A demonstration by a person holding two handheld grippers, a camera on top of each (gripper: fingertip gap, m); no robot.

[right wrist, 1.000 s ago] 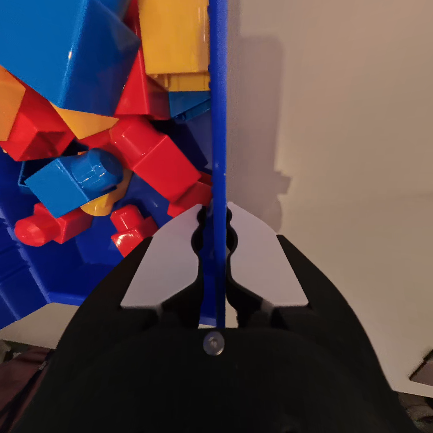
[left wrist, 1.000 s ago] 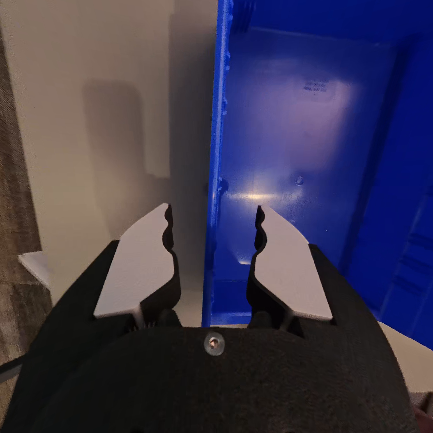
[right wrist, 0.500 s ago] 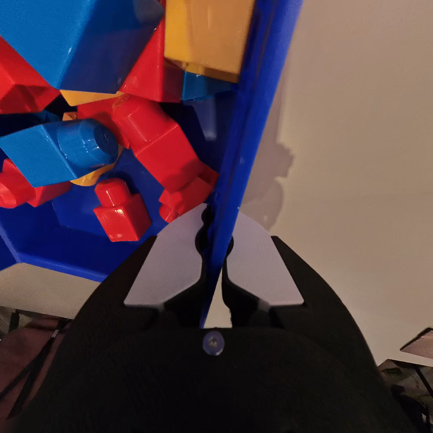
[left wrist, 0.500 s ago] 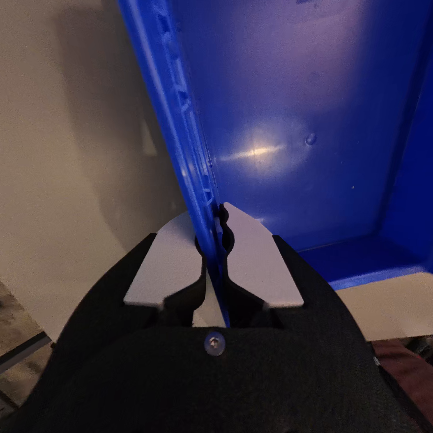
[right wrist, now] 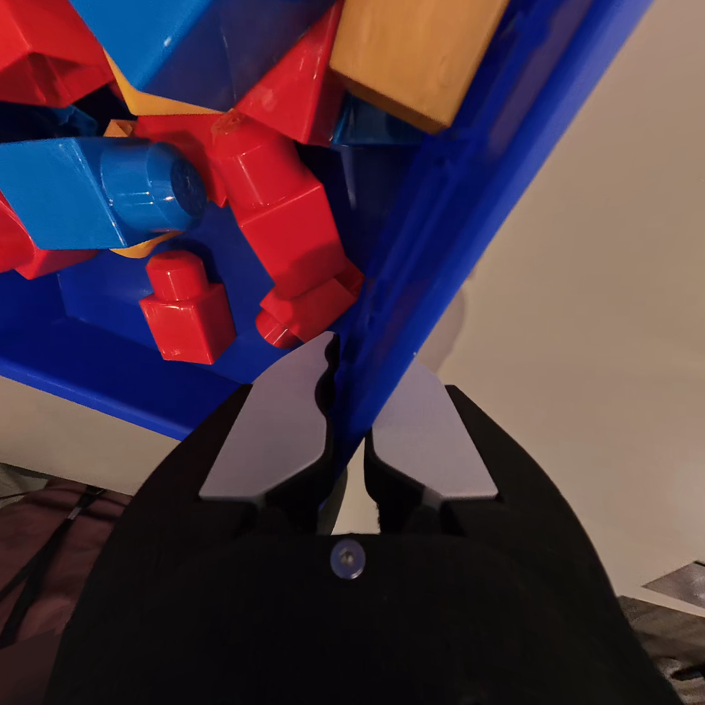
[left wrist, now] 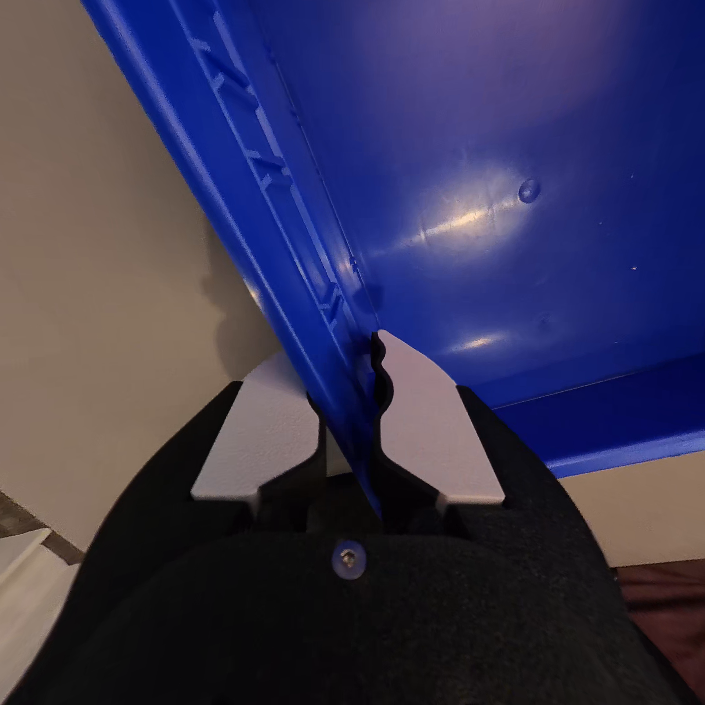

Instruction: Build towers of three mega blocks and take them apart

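Note:
A blue plastic bin [left wrist: 496, 133] fills both views and is tilted. My left gripper [left wrist: 335, 353] is shut on the bin's left wall [left wrist: 267, 198], with one finger outside and one inside. This end of the bin holds no blocks. My right gripper [right wrist: 372, 351] is shut on the bin's right wall [right wrist: 457, 183]. Inside that end lie several mega blocks: a small red block [right wrist: 187, 316], a red stack of two [right wrist: 282, 229] against the wall, a blue block [right wrist: 95, 190] and a yellow block [right wrist: 412, 57].
The bin is above a pale tabletop [left wrist: 95, 229], which also shows in the right wrist view [right wrist: 591, 267]. The table's near edge runs along the bottom of both views, with dark red cloth [right wrist: 49, 541] below it. Left tips to right tips: about 50 cm.
My left gripper was open astride the wall a second ago and has closed on it. The bin has tilted further in both views, and the blocks have shifted inside it.

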